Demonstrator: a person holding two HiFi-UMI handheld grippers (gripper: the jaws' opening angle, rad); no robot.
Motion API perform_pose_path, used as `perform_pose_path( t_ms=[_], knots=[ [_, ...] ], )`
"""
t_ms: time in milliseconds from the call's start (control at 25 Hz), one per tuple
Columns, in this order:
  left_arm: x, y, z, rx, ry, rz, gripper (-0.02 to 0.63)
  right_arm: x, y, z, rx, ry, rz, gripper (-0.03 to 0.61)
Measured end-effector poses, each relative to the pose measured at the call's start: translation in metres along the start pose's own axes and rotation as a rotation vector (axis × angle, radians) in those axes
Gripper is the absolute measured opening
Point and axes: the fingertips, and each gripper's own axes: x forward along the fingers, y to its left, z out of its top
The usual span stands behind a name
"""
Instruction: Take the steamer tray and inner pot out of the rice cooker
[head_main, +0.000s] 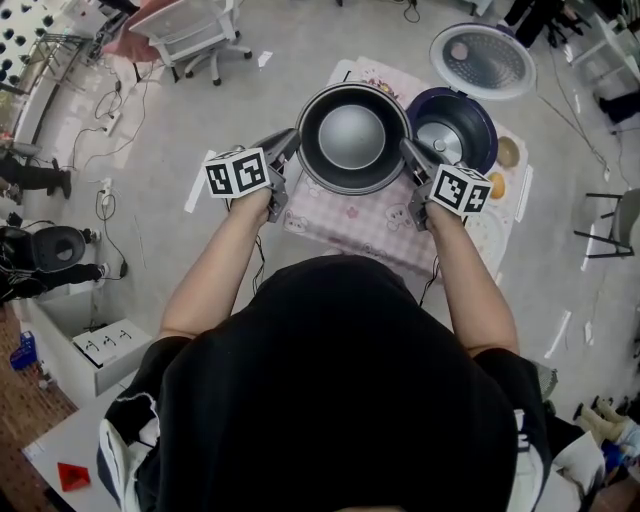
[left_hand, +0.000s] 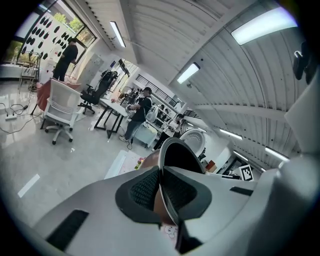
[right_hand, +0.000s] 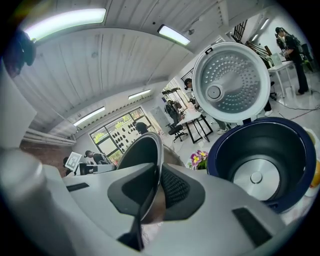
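Head view: your L hand-held gripper (head_main: 291, 138) and R hand-held gripper (head_main: 406, 147) are each clamped on the rim of the inner pot (head_main: 352, 137), on opposite sides, at frame center. The pot is out of the rice cooker (head_main: 455, 130), just left of it and over the pink checked cloth (head_main: 350, 225) on the counter. Can't tell if it touches the cloth. The cooker's lid (head_main: 483, 60) stands open, upper right.

Left gripper view: the jaws are nearly together w/ the pot's thin rim pinched btw the pads (left_hand: 145, 189), center-bottom. The pot's dark inside faces right, lid behind it.

Right gripper view: same grip, w/ the rim caught btw the pads (right_hand: 172, 186). The cooker, at right, shows only its bare heating plate (right_hand: 255, 177).
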Motion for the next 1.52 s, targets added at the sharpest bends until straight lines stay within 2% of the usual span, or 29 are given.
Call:
perform_pose_path(
  t_ms=[440,1040,1520],
  knots=[
    [-0.017,0.021,-0.046,-0.07,0.071,-0.013,0.043,-0.009,0.004,-0.06,0.058,0.051,-0.041,0.049],
    [0.012,0.059,-0.104,-0.131,0.185,0.004,0.043,0.0,-0.04,-0.128,0.17,0.134,-0.12,0.048],
    [0.031,0.078,-0.129,-0.161,0.248,0.01,0.042,0.006,-0.059,-0.154,0.218,0.165,-0.153,0.046]
  ],
)
